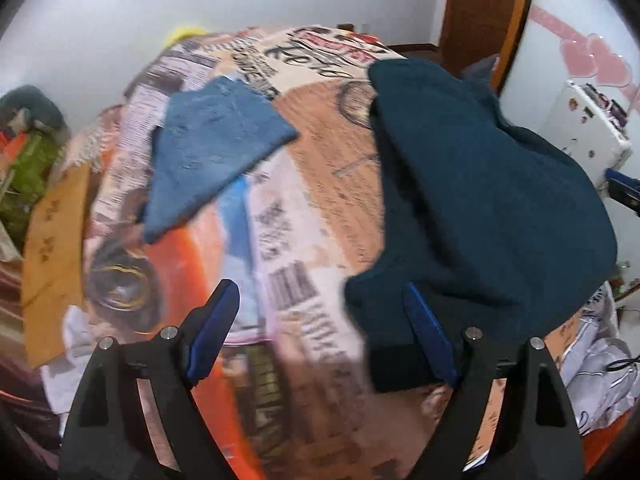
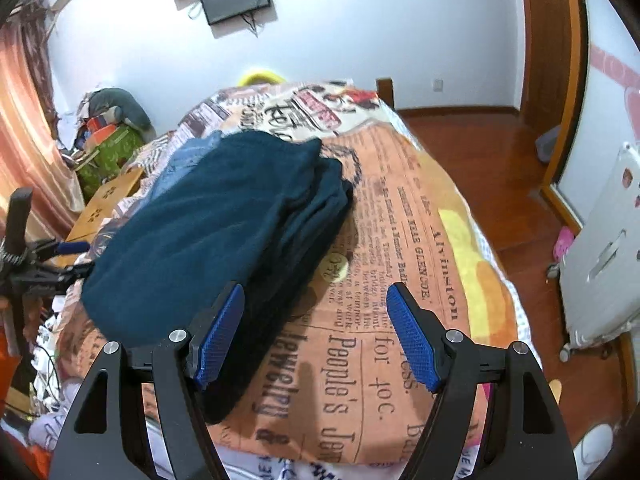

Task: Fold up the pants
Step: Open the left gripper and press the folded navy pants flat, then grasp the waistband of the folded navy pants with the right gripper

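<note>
Dark teal pants (image 1: 480, 200) lie folded in a thick stack on the newspaper-print bedspread (image 1: 320, 208). My left gripper (image 1: 320, 288) hovers open above the bed. Its right fingertip (image 1: 416, 300) sits over the stack's near corner, with only a corner of the cloth showing below the gap. In the right wrist view the same pants (image 2: 224, 220) fill the middle left. My right gripper (image 2: 316, 292) is open above their right edge and the bedspread (image 2: 400, 240), holding nothing. The left gripper (image 2: 72, 248) shows at the far left there.
Folded blue jeans (image 1: 212, 152) lie farther back on the bed, partly hidden behind the teal stack (image 2: 188, 160). A tan box (image 1: 52, 248) sits at the bed's left edge. A white suitcase (image 2: 600, 272) stands on the wooden floor (image 2: 500, 168) to the right.
</note>
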`<state>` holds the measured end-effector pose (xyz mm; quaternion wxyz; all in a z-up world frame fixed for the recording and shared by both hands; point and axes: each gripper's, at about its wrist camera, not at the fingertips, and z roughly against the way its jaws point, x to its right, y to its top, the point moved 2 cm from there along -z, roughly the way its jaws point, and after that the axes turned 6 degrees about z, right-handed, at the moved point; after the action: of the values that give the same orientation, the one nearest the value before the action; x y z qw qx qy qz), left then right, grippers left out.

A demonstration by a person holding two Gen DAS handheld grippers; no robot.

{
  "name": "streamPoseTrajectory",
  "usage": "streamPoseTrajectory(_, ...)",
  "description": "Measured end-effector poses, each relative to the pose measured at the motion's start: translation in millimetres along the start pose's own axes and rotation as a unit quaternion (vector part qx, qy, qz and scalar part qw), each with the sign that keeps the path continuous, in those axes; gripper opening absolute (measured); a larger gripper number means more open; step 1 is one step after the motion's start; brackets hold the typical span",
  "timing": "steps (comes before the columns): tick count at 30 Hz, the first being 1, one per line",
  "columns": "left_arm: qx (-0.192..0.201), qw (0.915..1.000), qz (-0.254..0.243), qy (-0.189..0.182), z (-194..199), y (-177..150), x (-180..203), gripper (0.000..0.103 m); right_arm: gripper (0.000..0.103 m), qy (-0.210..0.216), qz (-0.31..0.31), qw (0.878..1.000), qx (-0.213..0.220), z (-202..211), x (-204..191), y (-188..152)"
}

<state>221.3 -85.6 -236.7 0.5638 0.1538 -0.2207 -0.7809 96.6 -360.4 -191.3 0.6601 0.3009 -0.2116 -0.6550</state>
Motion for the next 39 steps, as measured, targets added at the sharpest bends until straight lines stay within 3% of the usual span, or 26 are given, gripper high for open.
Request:
streamPoseTrajectory(3, 0.009, 0.9999, 0.010, -0.008, 11.3, 6.0, -6.6, 0.084, 0.072, 0.008, 0.008, 1.000, 0.015, 2.2, -13.6, 3.6)
streamPoseTrajectory(7, 0.021, 0.9987, 0.011, -0.046, 19.9, 6.5, 2.3, 0.085, 0.072, 0.028, 0.024, 0.999, 0.018, -8.1, -31.9, 5.3)
streamPoseTrajectory(9, 0.015, 0.9987, 0.002, -0.048, 13.5, 3.2, 10.0, 0.085, 0.072, 0.033, 0.032, 0.999, 0.008, -18.8, -40.2, 2.5)
streamPoseTrajectory(13, -0.010, 0.9998, -0.009, -0.016, -15.2, -7.8, 12.3, 0.085, 0.072, 0.037, 0.029, 0.999, -0.023, -42.2, -40.0, -8.9)
streamPoseTrajectory(17, -0.021, 0.9984, 0.027, -0.045, -18.7, -2.3, -5.6, 0.087, 0.069, 0.045, 0.004, 0.999, -0.021, -38.0, -24.1, -14.9)
streamPoseTrajectory(21, 0.009, 0.9998, 0.016, -0.012, -6.0, 23.5, -7.7, 0.087, 0.066, 0.017, 0.002, 1.000, 0.003, -22.5, -12.6, -6.7)
streamPoseTrajectory(27, 0.048, 0.9979, 0.008, -0.043, -0.4, 79.3, 12.9, 0.087, 0.062, 0.016, 0.011, 0.999, 0.037, -23.2, -6.9, 19.9)
streamPoseTrajectory(29, 0.052, 0.9971, 0.004, -0.056, -7.8, 100.5, 24.5, 0.087, 0.054, 0.023, 0.019, 0.999, 0.035, -31.6, -7.7, 27.7)
streamPoseTrajectory(32, 0.058, 0.9963, -0.007, -0.062, -21.2, 122.7, 39.3, 0.087, 0.054, 0.030, 0.033, 0.998, 0.033, -47.3, -9.0, 41.1)
streamPoseTrajectory(39, 0.044, 0.9949, -0.015, -0.089, -65.4, 160.0, 60.4, 0.084, 0.048, 0.035, 0.044, 0.998, 0.028, -87.6, -1.4, 71.2)
